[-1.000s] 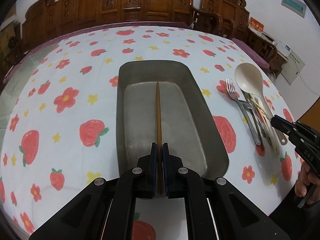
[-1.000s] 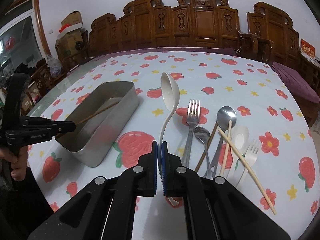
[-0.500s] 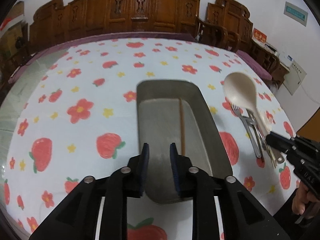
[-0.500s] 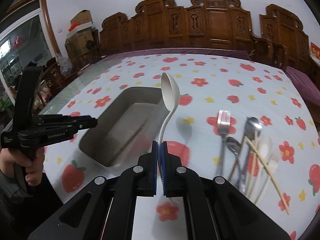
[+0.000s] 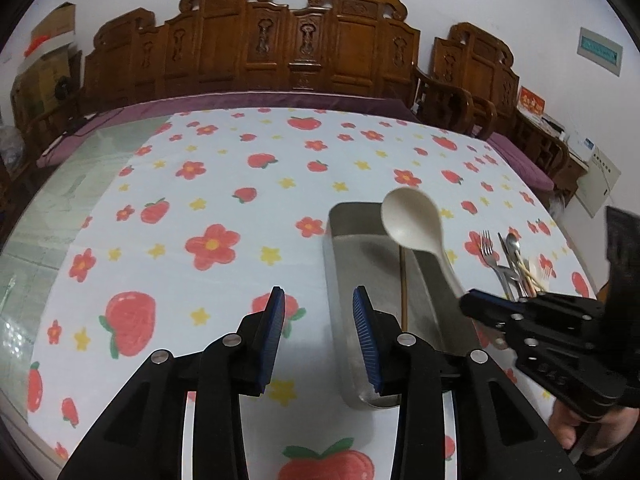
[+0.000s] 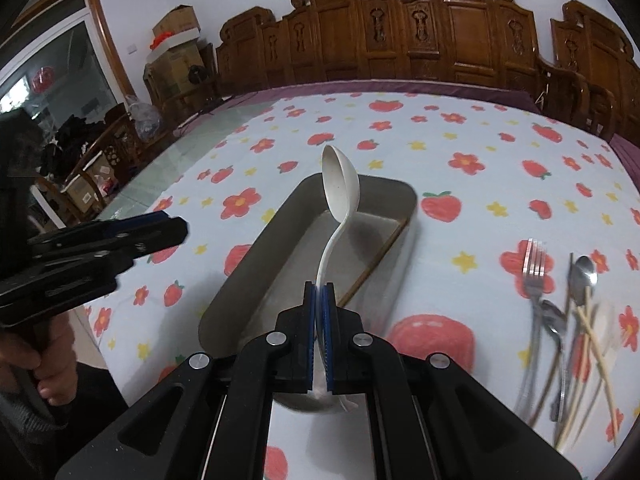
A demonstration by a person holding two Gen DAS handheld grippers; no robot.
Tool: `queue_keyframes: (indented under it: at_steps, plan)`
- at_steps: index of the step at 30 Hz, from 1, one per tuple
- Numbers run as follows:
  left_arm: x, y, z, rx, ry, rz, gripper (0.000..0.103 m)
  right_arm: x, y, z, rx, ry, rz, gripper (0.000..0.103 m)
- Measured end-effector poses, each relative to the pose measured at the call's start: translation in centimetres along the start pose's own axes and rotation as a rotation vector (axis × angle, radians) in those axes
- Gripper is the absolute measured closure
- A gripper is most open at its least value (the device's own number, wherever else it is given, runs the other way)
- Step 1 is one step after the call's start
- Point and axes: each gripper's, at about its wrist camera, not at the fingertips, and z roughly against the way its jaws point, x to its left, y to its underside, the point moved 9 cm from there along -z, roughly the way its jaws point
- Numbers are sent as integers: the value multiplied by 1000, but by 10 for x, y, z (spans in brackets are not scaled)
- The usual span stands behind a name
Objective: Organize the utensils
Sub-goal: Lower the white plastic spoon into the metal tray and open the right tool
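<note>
While the tray sits on the counter, it anchors every place below.
Tray: metal, holding one brown chopstick along its right wall.
Right tongs: clamped on the white ladle, bowl above the tray.
Left tongs: just been opening, nothing between them, left of the tray.
Pile: forks, spoons, chopsticks right of the tray, blurred.
</note>
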Motion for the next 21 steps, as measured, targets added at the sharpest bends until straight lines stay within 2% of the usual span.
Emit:
queue_keyframes:
  at_steps: [12, 21]
  plan:
    - [12, -3, 6, -17, -22, 5, 70, 9, 7, -37, 64, -6, -8, 98]
    - [11, -2, 5, -14, -18, 1, 70, 15, 10, -37, 65, -38, 9, 94]
